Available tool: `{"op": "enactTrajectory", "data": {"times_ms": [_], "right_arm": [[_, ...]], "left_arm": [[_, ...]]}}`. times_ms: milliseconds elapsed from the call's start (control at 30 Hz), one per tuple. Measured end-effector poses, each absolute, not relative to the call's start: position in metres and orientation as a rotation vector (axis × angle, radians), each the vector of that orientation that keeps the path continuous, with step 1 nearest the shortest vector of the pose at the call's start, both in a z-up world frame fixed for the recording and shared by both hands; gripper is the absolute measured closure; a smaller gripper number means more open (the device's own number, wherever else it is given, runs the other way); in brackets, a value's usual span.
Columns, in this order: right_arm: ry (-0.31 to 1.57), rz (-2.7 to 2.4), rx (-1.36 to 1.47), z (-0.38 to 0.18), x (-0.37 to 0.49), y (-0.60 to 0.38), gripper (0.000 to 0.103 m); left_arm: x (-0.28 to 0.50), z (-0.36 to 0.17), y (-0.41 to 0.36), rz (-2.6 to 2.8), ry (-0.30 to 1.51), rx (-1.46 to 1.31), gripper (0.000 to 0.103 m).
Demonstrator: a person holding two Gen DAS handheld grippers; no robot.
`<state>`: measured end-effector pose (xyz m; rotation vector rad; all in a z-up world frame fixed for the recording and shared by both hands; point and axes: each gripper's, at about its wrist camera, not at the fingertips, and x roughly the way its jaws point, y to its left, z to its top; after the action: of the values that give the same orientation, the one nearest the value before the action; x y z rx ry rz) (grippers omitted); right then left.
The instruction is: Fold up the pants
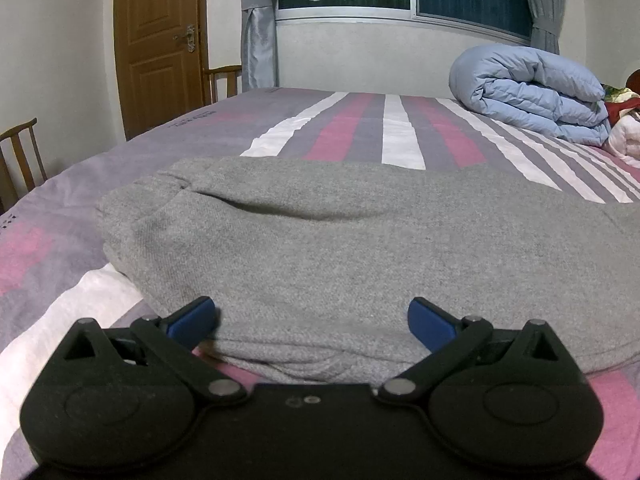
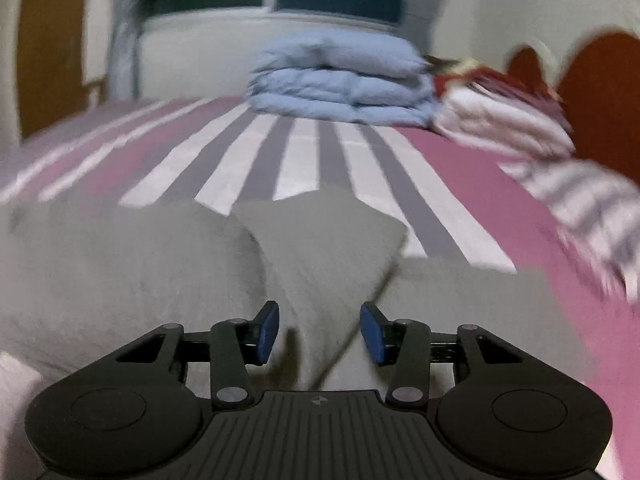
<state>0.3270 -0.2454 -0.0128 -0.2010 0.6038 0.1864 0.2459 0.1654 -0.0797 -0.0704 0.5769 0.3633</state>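
Grey pants [image 1: 340, 240] lie folded in a thick bundle across the striped bed [image 1: 352, 128]. My left gripper [image 1: 312, 322] is low at the bundle's near edge, open wide, and its blue pads [image 1: 192, 320] straddle the cloth without pressing it. The right wrist view is blurred. In it the pants [image 2: 132, 264] have a raised fold [image 2: 320, 248] that runs toward my right gripper [image 2: 320, 332]. That gripper is open, with the fold between its blue pads [image 2: 268, 330] and a thin gap on each side.
A folded light-blue duvet [image 1: 528, 92] and a white and red bundle [image 2: 500, 116] sit at the far right of the bed. Wooden chairs [image 1: 20, 156] and a door [image 1: 160, 40] stand to the left. A window with grey curtains [image 1: 256, 28] is behind.
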Motion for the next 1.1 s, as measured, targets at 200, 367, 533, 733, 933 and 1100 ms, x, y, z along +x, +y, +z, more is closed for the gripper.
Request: {"op": "enactTrajectory", "data": {"times_ms": [200, 367, 533, 733, 933, 1100], "right_arm": [[0.547, 0.194, -0.441, -0.026, 0.358, -0.221, 0.063], [0.553, 0.063, 0.104, -0.003, 0.347, -0.317, 0.085], [0.718, -0.068, 0.516, -0.056, 0.326, -0.411, 0.086], [0.647, 0.05, 0.498, -0.045, 0.315, -0.423, 0.037], [0.545, 0.21, 0.261, -0.004, 0.321, -0.385, 0.033], [0.547, 0.267, 0.047, 0.004, 0.334, -0.332, 0.034]], "left_arm": [[0.247, -0.08, 0.166, 0.364, 0.58, -0.07, 0.006], [0.246, -0.08, 0.167, 0.361, 0.577, -0.078, 0.006], [0.247, -0.08, 0.167, 0.364, 0.575, -0.079, 0.006], [0.247, -0.08, 0.167, 0.365, 0.575, -0.075, 0.006], [0.247, -0.08, 0.166, 0.368, 0.574, -0.073, 0.006], [0.247, -0.079, 0.167, 0.369, 0.574, -0.076, 0.006]]}}
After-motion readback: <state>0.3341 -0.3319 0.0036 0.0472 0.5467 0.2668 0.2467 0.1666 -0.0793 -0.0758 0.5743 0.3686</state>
